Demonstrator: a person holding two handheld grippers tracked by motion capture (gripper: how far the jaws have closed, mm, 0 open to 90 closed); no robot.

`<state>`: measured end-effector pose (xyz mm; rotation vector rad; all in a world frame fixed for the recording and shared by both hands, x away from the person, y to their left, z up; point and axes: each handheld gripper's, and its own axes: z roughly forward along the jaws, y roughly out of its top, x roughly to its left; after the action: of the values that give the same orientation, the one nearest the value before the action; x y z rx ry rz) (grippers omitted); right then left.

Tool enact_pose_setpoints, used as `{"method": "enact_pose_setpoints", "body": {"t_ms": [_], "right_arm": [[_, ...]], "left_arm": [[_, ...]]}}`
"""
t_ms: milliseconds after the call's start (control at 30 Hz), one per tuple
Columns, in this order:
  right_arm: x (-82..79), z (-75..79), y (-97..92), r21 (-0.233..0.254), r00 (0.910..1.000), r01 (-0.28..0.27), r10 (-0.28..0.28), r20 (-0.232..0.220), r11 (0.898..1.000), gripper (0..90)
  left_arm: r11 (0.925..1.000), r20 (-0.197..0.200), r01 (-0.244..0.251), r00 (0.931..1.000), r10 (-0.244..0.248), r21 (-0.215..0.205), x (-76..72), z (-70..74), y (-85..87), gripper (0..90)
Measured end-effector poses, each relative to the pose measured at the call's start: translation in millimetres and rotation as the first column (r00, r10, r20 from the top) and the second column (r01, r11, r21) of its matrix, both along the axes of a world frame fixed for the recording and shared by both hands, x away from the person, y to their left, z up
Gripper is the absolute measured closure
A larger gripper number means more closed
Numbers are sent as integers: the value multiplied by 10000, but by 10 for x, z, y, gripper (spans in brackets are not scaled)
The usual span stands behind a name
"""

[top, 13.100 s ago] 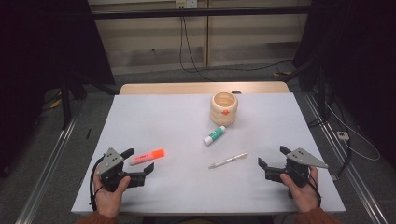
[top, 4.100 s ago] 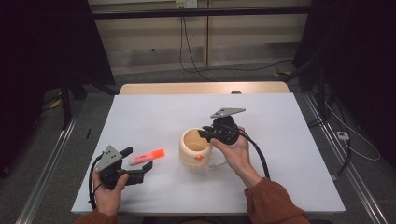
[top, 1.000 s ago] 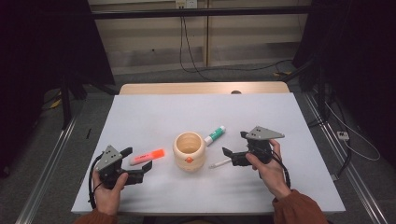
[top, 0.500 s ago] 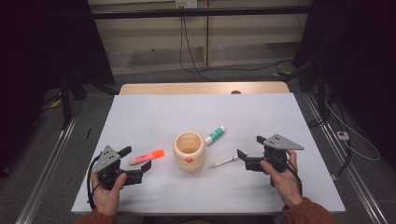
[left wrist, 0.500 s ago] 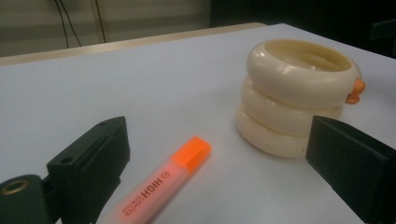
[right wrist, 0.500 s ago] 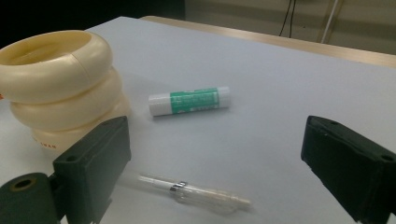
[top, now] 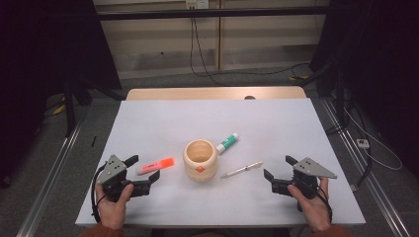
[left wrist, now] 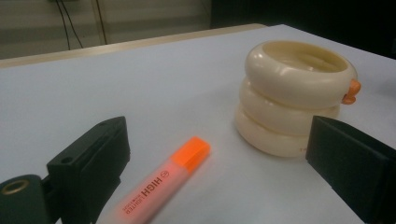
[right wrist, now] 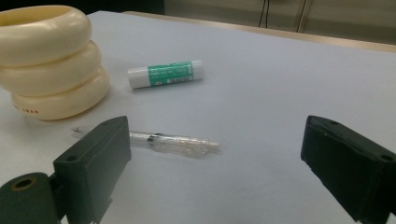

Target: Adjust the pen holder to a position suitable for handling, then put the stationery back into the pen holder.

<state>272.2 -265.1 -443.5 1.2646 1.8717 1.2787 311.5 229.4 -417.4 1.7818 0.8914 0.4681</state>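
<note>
1. The left tongs (top: 143, 173) stood wide apart, empty, around the orange highlighter (left wrist: 164, 186) lying flat on the tabletop (top: 276, 123) (just left of the cream holder (top: 200, 160)).
2. The right tongs (top: 277, 170) gaped empty near the clear pen (right wrist: 173, 142).
3. Best to lower squarely, clamp the highlighter mid-barrel, then lift level toward the holder.

**Surfaces around the cream pot**

The ribbed pot (top: 199, 160) looks smooth, softly glossy (ceramic or plastic, hard to tell). Left of it lies an orange plastic highlighter (top: 155, 166); right, a clear glossy pen (top: 241, 169) and plastic glue stick (top: 227, 143). The table (top: 276, 118) is matt white.
</note>
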Motion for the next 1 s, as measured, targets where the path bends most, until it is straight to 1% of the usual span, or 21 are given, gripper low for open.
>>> {"method": "enact_pose_setpoints", "body": {"t_ms": [100,200,300,333,367,433,467,500,533,567,633,667,700,800,833,933,1000], "right_arm": [[-32,10,-74,95,9998,159,-160,156,9998,84],[-31,-23,-107,152,9997,248,-248,11,9996,86],[-29,-21,-100,164,9999,139,-138,-66,9998,85],[-32,-9,-103,173,10000,79,-79,-10,9998,84],[-38,-1,-105,207,10000,69,-69,-40,9998,83],[-49,0,-121,164,10000,49,-48,-58,9999,81],[-54,-5,-126,223,9999,82,-80,-90,9997,82],[-55,-9,-134,222,9999,128,-126,-90,9997,82],[-51,-15,-135,241,9999,136,-134,-88,9996,83],[-48,-20,-133,255,9998,144,-142,-102,9996,83],[-48,-29,-123,249,9998,126,-122,-141,9996,83],[-52,-30,-116,269,9998,130,-126,-147,9996,83],[-57,-28,-115,278,9999,72,-69,-93,9996,82],[-68,-25,-116,317,10000,-1,3,-81,9995,81],[-69,-24,-116,337,10000,-22,24,-36,9994,81],[-78,-27,-114,344,10000,-28,31,-82,9994,80],[-76,-26,-117,379,10000,-30,32,-40,9993,81]], "left_arm": [[10000,-49,-36,10000,36,-10,7,-2,4,61],[10000,47,-8,10000,8,16,4,11,8,55],[9999,-15,104,9999,-104,-6,14,30,6,50],[9999,-11,144,9999,-144,51,22,34,10,50],[9998,-114,204,9997,-203,39,31,38,7,50],[9997,-183,242,9995,-241,73,58,42,7,59],[9994,-324,310,9990,-306,135,72,45,5,59],[9990,-381,390,9985,-382,219,87,47,4,61],[9987,-443,479,9979,-470,201,97,46,0,62],[9977,-512,618,9969,-603,290,107,49,-1,64],[9969,-717,696,9952,-668,375,123,55,-9,68],[9961,-789,831,9936,-806,293,140,61,-8,68],[9955,-879,902,9923,-873,298,156,72,-10,73],[9955,-829,898,9927,-871,297,208,110,-22,83],[9950,-868,929,9922,-894,367,221,121,-26,83],[9922,-933,1204,9887,-1170,316,274,153,-34,82],[9915,-1002,1286,9869,-1261,186,312,169,-28,82]]}}
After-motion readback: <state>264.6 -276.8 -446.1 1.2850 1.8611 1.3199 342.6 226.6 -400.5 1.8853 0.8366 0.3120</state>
